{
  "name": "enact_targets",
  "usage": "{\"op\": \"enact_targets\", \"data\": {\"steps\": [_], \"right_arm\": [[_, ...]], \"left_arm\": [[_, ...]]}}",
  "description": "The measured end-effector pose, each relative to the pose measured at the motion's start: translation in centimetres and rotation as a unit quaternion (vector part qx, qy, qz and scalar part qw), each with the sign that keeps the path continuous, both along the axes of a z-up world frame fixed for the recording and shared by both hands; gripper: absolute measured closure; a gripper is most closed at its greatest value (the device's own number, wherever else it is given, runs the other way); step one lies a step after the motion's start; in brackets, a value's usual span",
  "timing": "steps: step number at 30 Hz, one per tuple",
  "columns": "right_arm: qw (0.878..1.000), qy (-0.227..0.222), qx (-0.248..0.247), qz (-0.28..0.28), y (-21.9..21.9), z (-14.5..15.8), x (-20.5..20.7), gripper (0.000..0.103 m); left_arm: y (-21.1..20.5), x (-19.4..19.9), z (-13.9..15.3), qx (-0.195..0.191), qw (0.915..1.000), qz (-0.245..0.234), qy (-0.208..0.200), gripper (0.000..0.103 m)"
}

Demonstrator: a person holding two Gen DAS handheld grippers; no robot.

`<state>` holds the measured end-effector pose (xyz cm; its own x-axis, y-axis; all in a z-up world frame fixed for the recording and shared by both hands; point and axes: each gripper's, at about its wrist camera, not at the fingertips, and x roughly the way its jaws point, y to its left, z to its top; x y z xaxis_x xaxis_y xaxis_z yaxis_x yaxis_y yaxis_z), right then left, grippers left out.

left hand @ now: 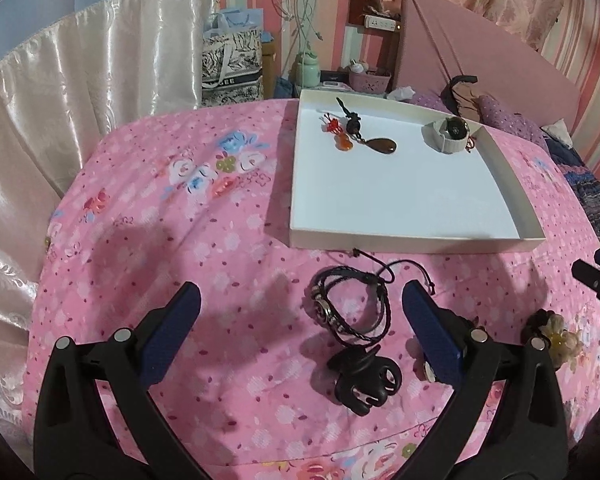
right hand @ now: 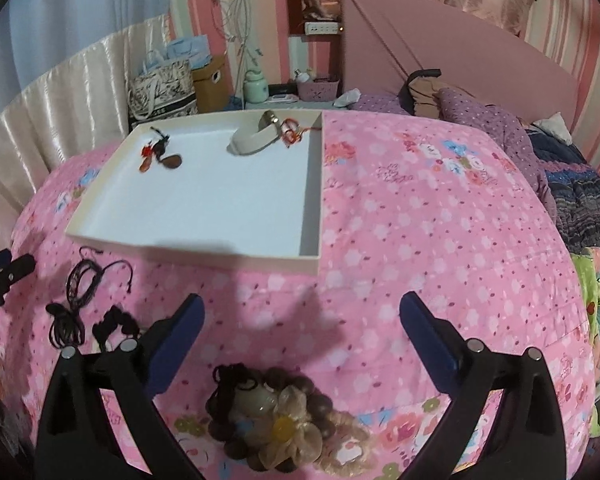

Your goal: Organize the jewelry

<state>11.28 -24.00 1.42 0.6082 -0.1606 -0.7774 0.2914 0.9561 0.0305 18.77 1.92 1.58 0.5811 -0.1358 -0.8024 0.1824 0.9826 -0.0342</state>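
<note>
Between the spread fingers of the left hand-held gripper [left hand: 300, 312] lie a black bracelet [left hand: 350, 306] and clip [left hand: 364, 380], just short of the white tray [left hand: 416, 242]. Right of them, the right hand-held gripper [right hand: 300, 322], also spread and empty, hangs over a scrunchie [right hand: 288, 428] on the pink floral bed [right hand: 420, 240].

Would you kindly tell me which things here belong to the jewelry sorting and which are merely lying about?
Belongs to the job:
white tray
watch
brown pendant
black cord bracelet
black hair claw
flower scrunchie
left gripper and right gripper, both open and empty

Just lying about:
purple pillows
printed tote bag
green jar
lilac basket
</note>
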Motion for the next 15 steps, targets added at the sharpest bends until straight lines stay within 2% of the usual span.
{"op": "enact_targets", "data": {"steps": [5,9,11,13,15], "right_arm": [[0.999,0.034,0.034,0.021,0.0,-1.0,0.4,0.005],[0.996,0.069,0.027,0.044,0.6,-1.8,0.6,0.006],[0.993,0.093,0.039,0.067,1.1,-2.4,0.8,0.012],[0.987,0.121,0.051,0.093,1.8,-3.1,1.0,0.038],[0.983,0.143,0.049,0.108,2.5,-3.8,1.4,0.043]], "left_arm": [[-0.2,0.3,-0.7,-0.005,0.9997,-0.007,0.024,0.004],[-0.3,0.9,-1.5,-0.006,0.9986,-0.006,0.052,0.008],[-0.4,1.4,-2.0,-0.010,0.9973,-0.011,0.072,0.014],[-0.6,1.7,-2.6,-0.007,0.9962,-0.013,0.086,0.018],[-1.0,2.2,-3.3,-0.003,0.9949,-0.017,0.099,0.026]]}}
